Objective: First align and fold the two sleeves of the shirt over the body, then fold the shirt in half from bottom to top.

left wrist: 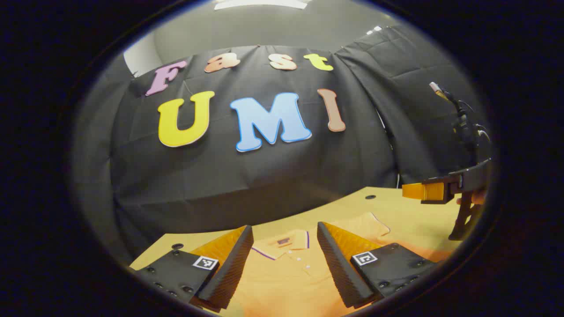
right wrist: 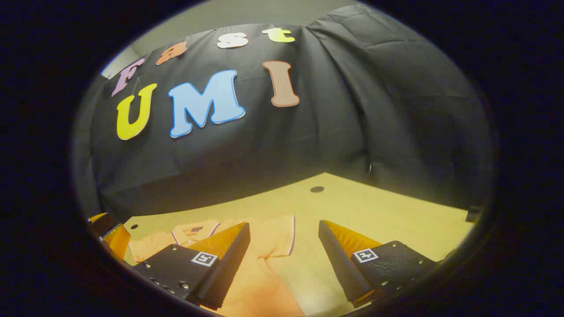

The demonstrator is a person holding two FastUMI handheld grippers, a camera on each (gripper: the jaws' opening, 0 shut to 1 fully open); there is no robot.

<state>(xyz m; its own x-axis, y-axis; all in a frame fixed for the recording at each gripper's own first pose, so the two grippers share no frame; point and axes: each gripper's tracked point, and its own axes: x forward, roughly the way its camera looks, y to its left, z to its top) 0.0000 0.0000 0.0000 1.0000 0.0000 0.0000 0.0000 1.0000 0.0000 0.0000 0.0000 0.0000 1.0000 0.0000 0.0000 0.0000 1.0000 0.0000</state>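
Left gripper [left wrist: 284, 246], jaws apart, above shirt [left wrist: 282, 281] collar on table [left wrist: 418, 224].

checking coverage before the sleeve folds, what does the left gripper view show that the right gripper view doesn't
Left gripper view: the shirt's button placket between its own open fingers, and the right gripper open above the table's right side. Right gripper view: the sleeve lying flat, with bare table beyond it. Both: the orange shirt, its collar, the table.

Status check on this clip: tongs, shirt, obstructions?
Left tongs open above shirt collar. Right tongs open over sleeve. Shirt flat, unfolded. Nothing blocking.
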